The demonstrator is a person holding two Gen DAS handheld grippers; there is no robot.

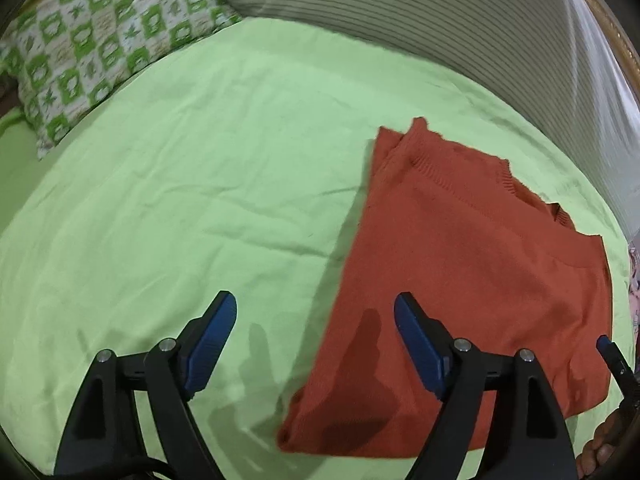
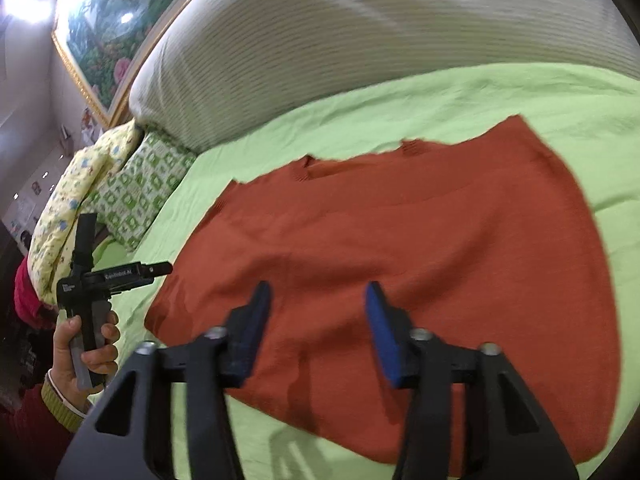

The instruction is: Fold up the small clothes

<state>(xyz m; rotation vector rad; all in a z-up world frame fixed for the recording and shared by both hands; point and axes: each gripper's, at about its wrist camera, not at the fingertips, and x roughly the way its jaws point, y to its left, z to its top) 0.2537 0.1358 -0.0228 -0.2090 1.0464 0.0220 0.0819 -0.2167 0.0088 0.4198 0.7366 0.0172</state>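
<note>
A rust-orange knit garment [image 1: 460,264] lies flat on the light green bedsheet [image 1: 192,184], folded into a rough rectangle, ribbed neckline toward the far side. My left gripper [image 1: 316,320] is open and empty, hovering over the garment's near left edge. My right gripper [image 2: 318,308] is open and empty, hovering above the garment [image 2: 400,232] near its front edge. The left gripper's body [image 2: 108,276] shows at the left of the right wrist view, held in a hand. A fingertip of the right gripper [image 1: 608,348] shows at the right edge of the left wrist view.
A green-and-white patterned pillow [image 1: 104,52] lies at the far left. A yellow printed quilt [image 2: 76,200] sits beside it. A large striped cushion [image 2: 360,40] runs along the bed's far side, with a framed painting [image 2: 120,20] behind.
</note>
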